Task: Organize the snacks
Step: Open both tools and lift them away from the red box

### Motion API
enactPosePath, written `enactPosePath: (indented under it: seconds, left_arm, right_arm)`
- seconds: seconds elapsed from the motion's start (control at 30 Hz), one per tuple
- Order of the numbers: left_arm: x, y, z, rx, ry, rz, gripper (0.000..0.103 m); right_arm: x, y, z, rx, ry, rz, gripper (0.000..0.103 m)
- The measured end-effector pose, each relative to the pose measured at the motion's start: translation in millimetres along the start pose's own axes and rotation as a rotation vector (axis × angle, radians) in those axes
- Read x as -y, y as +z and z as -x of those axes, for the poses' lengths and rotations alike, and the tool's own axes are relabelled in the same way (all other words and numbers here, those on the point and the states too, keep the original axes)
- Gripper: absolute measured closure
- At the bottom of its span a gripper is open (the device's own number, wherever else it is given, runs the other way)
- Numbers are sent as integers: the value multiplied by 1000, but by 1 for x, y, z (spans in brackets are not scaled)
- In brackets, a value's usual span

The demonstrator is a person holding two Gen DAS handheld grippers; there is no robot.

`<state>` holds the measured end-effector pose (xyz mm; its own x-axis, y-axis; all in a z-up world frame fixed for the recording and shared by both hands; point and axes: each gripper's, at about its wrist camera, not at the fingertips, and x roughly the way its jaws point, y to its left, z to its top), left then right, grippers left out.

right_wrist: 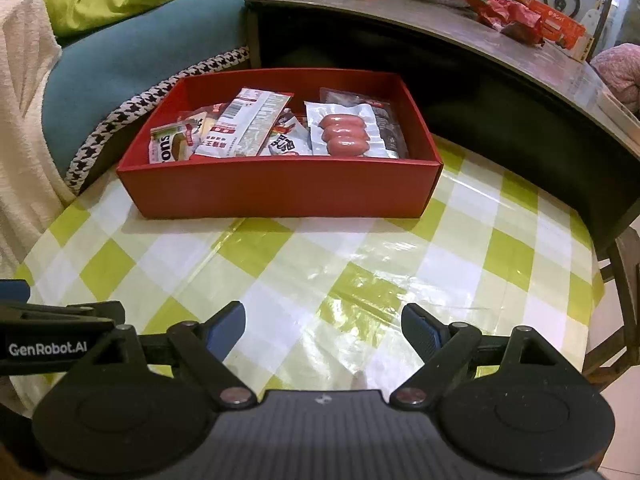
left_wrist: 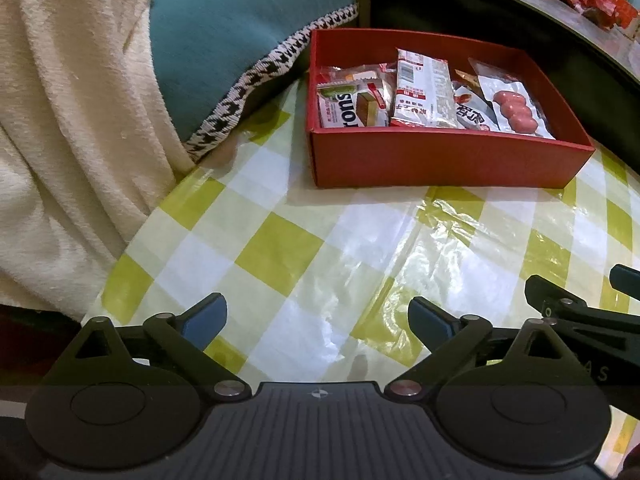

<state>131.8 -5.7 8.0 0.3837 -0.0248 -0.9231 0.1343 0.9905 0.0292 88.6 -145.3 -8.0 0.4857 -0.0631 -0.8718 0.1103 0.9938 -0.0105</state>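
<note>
I saw both grippers hanging over a glossy, crinkled plastic tablecloth [right_wrist: 360, 248] of lime-and-white checks. The left gripper [left_wrist: 318, 318] was released, blue pads wide apart with only cloth between them; the right gripper [right_wrist: 323, 326] was spread as well, grasping nothing. At twelve o'clock from the right one sat a matte red cardboard box [right_wrist: 280, 188], rectangular and shallow, its long axis running nine to three. Inside lay flat foil snack packets: a clear vacuum pouch of pink sausages [right_wrist: 344, 136] at the three o'clock end, its length pointing toward twelve, and a white printed wrapper [right_wrist: 244, 124] leaning toward one o'clock. A fuzzy cream blanket [left_wrist: 68, 120] and teal cushion [left_wrist: 240, 16] lay at ten o'clock.
</note>
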Motion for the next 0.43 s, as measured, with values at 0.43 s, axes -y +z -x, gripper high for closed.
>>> enactPosePath:
  seconds: [0.43]
  left_arm:
    - [-6, -8, 7, -9, 4, 9, 4]
  right_arm:
    - [-4, -8, 8, -4, 10, 9, 11]
